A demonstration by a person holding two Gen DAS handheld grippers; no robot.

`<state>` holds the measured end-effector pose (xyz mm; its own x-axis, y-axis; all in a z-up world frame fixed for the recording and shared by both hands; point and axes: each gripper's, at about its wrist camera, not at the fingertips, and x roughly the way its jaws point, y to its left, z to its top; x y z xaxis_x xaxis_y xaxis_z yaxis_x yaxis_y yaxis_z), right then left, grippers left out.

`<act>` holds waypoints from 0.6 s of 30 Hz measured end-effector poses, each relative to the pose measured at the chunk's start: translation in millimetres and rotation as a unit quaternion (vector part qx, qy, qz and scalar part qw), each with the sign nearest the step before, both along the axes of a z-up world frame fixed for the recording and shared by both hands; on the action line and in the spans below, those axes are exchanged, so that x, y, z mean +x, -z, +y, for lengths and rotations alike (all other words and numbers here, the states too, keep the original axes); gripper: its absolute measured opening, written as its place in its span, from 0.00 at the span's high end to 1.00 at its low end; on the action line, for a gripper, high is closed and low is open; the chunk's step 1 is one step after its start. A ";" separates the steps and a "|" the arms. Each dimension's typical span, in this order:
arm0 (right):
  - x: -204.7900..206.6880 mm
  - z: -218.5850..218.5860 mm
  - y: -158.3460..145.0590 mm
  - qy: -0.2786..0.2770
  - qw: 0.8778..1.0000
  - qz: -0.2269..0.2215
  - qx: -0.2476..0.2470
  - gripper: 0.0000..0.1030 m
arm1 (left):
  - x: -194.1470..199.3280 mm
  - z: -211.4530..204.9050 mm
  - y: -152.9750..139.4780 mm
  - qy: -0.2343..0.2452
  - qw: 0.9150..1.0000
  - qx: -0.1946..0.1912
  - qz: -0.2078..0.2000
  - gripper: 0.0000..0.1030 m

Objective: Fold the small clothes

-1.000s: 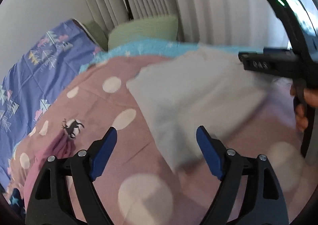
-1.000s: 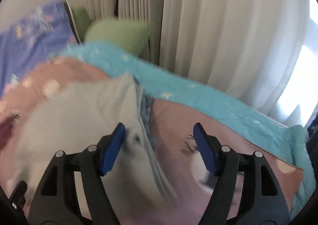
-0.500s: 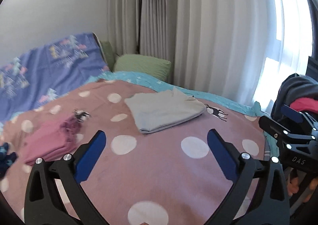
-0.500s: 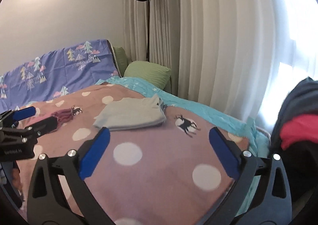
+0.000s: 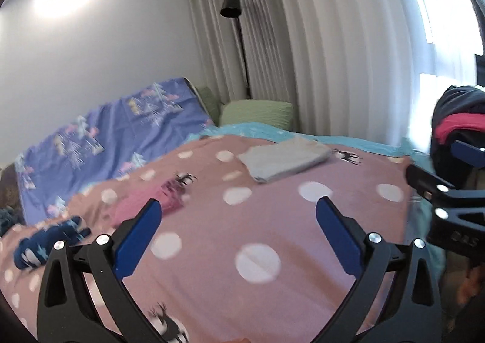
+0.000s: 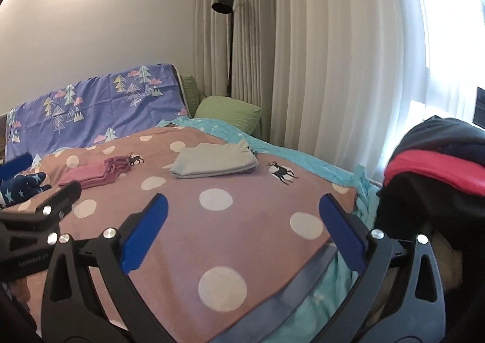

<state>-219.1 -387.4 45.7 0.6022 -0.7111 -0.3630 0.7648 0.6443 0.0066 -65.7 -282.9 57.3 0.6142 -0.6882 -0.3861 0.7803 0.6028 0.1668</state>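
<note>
We find both grippers, left (image 5: 236,228) and right (image 6: 242,224), held with jaws apart, empty, above the blanket (image 6: 242,221); grey garment (image 6: 215,161) lies folded.

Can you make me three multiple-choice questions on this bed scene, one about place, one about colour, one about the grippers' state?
1. Where does the folded pale grey garment lie?
A. on the dotted mauve blanket
B. on the green pillow
C. in a gripper

2. What colour is the folded stack of small clothes to the grey garment's left?
A. yellow
B. pink
C. white

3. How are the left gripper and right gripper?
A. both shut on cloth
B. one open, one shut
C. both open, holding nothing

Answers: 1 A, it rests flat on the blanket; 2 B, the stack is pink; 3 C, only blanket shows between the blue pads.
</note>
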 end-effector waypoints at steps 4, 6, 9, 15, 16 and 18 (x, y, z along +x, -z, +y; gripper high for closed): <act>-14.4 17.0 -1.6 -0.009 0.999 -0.014 0.029 0.02 | -11.9 24.6 -0.8 0.012 1.000 -0.012 0.018 0.01; -19.4 24.6 -2.0 -0.016 0.999 -0.013 0.040 0.02 | -19.2 36.7 0.5 0.013 1.000 -0.013 0.020 0.01; -26.1 34.8 -1.4 -0.016 0.999 -0.018 0.043 0.02 | -25.1 52.6 2.1 0.012 1.000 -0.015 0.025 0.01; -30.8 48.2 -2.4 -0.024 0.998 -0.019 0.054 0.02 | -31.7 73.6 5.5 0.009 0.999 -0.014 0.033 0.01; -29.5 49.1 -2.4 -0.025 0.998 -0.016 0.055 0.02 | -33.2 76.0 5.7 0.009 0.999 -0.014 0.033 0.01; -28.1 52.1 -2.6 -0.029 0.998 -0.012 0.057 0.02 | -35.4 77.9 5.9 0.010 0.999 -0.012 0.033 0.01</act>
<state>-247.2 -335.2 48.3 0.6514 -0.6294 -0.4237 0.7244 0.6820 0.1006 -101.1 -205.0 51.4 0.5751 -0.7092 -0.4078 0.8004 0.5910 0.1009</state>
